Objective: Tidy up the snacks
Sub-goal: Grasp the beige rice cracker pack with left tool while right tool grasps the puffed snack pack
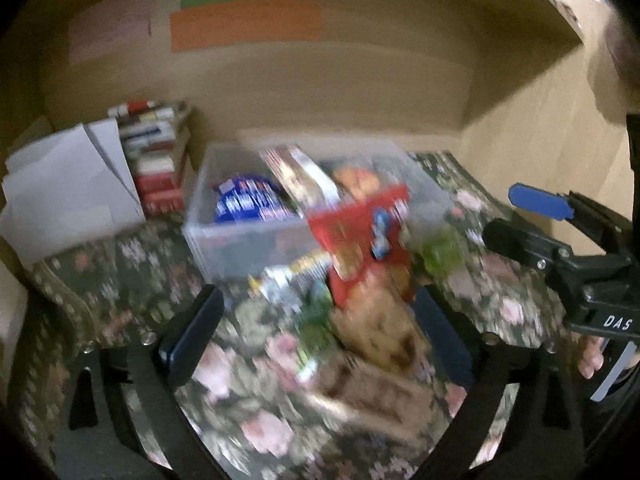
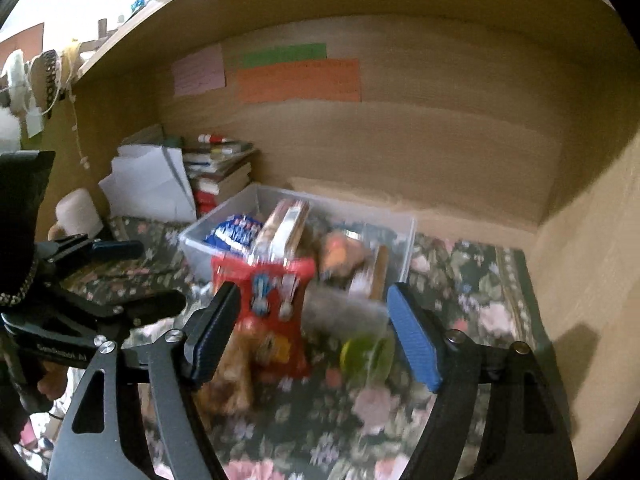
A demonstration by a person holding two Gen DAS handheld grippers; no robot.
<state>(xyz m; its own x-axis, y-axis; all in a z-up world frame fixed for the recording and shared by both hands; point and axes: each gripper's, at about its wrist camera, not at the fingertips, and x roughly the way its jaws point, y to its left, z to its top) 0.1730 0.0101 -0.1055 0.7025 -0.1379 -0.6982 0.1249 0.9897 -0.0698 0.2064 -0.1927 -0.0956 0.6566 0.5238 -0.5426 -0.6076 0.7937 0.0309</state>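
Observation:
A clear plastic bin stands on the floral cloth and holds a blue packet and other snack packs. A red snack bag lies in front of the bin, with a brown snack bag and a green packet near it. My left gripper is open, jaws either side of the loose snacks. My right gripper is open over the red bag and green packet. Both views are blurred.
A stack of books and white papers sit at the back left. Wooden walls close the back and right side. Coloured paper notes hang on the back wall. The right gripper shows in the left wrist view.

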